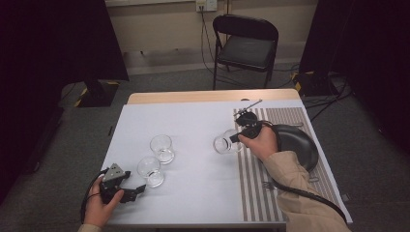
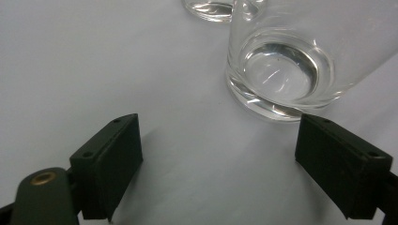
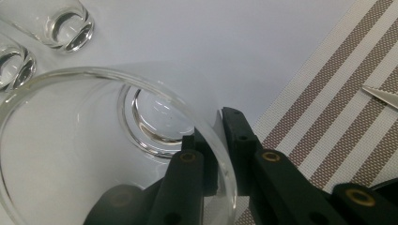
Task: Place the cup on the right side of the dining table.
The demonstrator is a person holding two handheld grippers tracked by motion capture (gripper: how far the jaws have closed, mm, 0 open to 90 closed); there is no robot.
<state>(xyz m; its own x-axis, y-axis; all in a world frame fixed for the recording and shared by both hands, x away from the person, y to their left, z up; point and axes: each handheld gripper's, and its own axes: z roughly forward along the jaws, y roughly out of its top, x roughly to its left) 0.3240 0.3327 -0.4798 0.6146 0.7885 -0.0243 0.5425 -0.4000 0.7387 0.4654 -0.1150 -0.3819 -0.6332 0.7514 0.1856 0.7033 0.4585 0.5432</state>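
Note:
Three clear glass tumblers stand out on the white table. My right gripper (image 1: 237,136) (image 3: 218,154) is shut on the rim of one glass (image 1: 223,143) (image 3: 94,154), one jaw inside and one outside the wall; the glass is tilted at the edge of the striped placemat (image 1: 251,179). Two more glasses stand upright at left: a near one (image 1: 151,170) (image 2: 281,70) and a far one (image 1: 162,148). My left gripper (image 1: 138,191) (image 2: 218,168) rests low on the table, open, its jaws wide and bare, just short of the near glass.
A black plate (image 1: 297,145) lies on the placemat to the right of my right hand, with cutlery (image 1: 249,105) at the mat's far end. A cable trails along my right sleeve. A folding chair (image 1: 246,46) stands beyond the table.

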